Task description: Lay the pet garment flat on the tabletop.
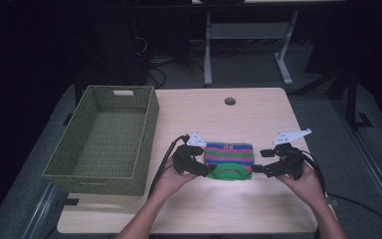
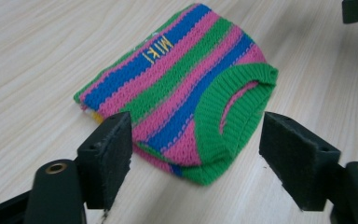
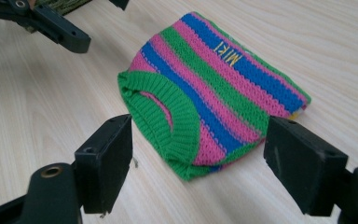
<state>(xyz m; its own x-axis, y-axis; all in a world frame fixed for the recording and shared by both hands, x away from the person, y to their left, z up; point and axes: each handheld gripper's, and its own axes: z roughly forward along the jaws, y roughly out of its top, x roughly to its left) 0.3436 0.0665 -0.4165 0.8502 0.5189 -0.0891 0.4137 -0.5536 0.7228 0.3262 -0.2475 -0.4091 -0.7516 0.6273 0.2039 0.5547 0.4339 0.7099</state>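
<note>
A small folded knit sweater [image 1: 229, 157] with pink, blue and green stripes and a green ribbed collar lies flat on the wooden table [image 1: 219, 209]. Yellow letters "MIKI" show on one blue stripe [image 2: 157, 50]. My left gripper [image 1: 205, 169] is open at the sweater's left near corner, its jaws straddling that edge [image 2: 186, 154] without closing on it. My right gripper [image 1: 256, 168] is open at the right near corner, jaws either side of the sweater [image 3: 205, 116]. The left gripper's jaw also appears far off in the right gripper view [image 3: 56, 28].
A green woven basket [image 1: 104, 174] stands on the table's left part with nothing in it. A round cable hole [image 1: 230, 101] sits near the far edge. Bare wood lies in front of the sweater. Beyond the table stand a white desk frame [image 1: 208, 50] and dark floor.
</note>
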